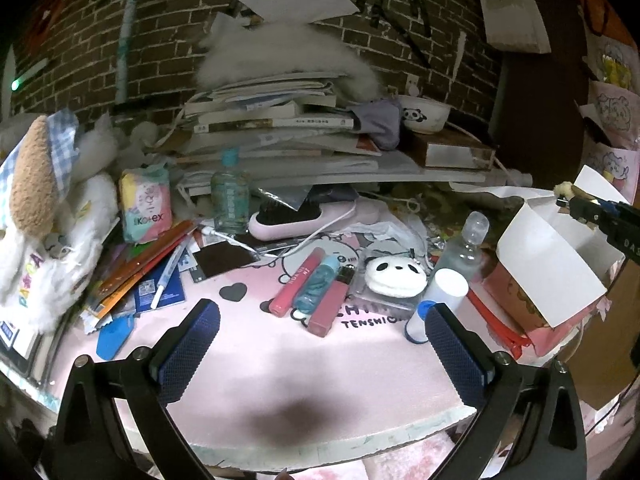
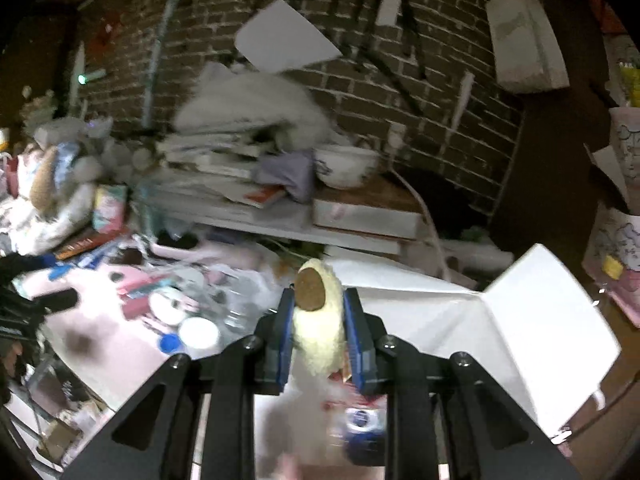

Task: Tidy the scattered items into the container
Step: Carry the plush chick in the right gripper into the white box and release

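Right gripper (image 2: 318, 312) is pinching a plush (image 2: 318, 320) above the box (image 2: 520, 320); left gripper (image 1: 320, 344) is hanging wide open, empty.

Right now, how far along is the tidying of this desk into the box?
Early on. Done: the box stands open, with at least one blue-and-white item inside. In hand: the right gripper is shut on a small fuzzy yellow toy above the box. Left: the left gripper is open and empty over the pink mat, where the lipsticks, panda pouch and clear bottle lie.
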The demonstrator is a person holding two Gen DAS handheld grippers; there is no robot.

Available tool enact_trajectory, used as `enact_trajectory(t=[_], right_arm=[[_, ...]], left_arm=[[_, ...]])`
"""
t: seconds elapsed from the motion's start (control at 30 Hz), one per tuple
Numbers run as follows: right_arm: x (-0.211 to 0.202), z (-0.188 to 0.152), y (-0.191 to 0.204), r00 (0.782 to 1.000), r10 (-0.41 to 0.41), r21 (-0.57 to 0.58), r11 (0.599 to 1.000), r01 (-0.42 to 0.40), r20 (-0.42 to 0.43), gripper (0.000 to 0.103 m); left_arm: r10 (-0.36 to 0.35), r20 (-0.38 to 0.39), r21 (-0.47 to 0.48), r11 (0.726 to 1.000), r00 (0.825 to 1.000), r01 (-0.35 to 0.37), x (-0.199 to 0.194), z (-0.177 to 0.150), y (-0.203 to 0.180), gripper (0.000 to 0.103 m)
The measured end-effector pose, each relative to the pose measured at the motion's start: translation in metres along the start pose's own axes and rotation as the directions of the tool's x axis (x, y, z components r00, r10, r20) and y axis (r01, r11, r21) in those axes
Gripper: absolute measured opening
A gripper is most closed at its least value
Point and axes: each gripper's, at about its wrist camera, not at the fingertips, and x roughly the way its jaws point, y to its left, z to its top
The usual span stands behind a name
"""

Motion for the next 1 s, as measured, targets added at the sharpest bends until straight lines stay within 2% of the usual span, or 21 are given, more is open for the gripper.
enact_trajectory(t=[0.17,0.37,0.6,0.87,0.93,1.0], right_arm=[[0.01,-0.002,-0.021,0.994,-0.061,-0.053,0.997,0.057,-0.09,0.02],[0.03,-0.003,-0.035,0.973,-0.059,-0.102,0.994,0.036,-0.225,0.02],[0.06,-0.005,-0.053,0.916,-0.047,-0.111,0.994,0.003,-0.397,0.02],[0.084,-0.012,-0.066,0.843,0.046,-0.02,0.998,-0.067,-0.536,0.022],[0.085,-0.012,-0.069,0.835,0.064,0.005,0.997,-0.073,-0.546,0.023],[0.085,-0.011,-0.07,0.837,0.069,0.014,0.997,-0.073,-0.542,0.024]], left_arm=[[-0.006,-0.013,-0.001,1.0,1.0,0.006,0.004,-0.001,-0.003,0.103],[-0.012,-0.015,0.01,1.0,1.0,0.012,0.006,-0.002,-0.007,0.103],[-0.005,-0.018,0.015,1.0,1.0,0.005,0.006,-0.003,-0.009,0.103],[-0.002,-0.036,0.021,1.0,0.999,0.003,0.009,-0.003,-0.01,0.103],[-0.004,-0.047,0.013,1.0,0.999,0.005,0.011,-0.002,-0.01,0.103],[-0.009,-0.057,0.002,1.0,0.998,0.009,0.014,-0.002,-0.009,0.103]])
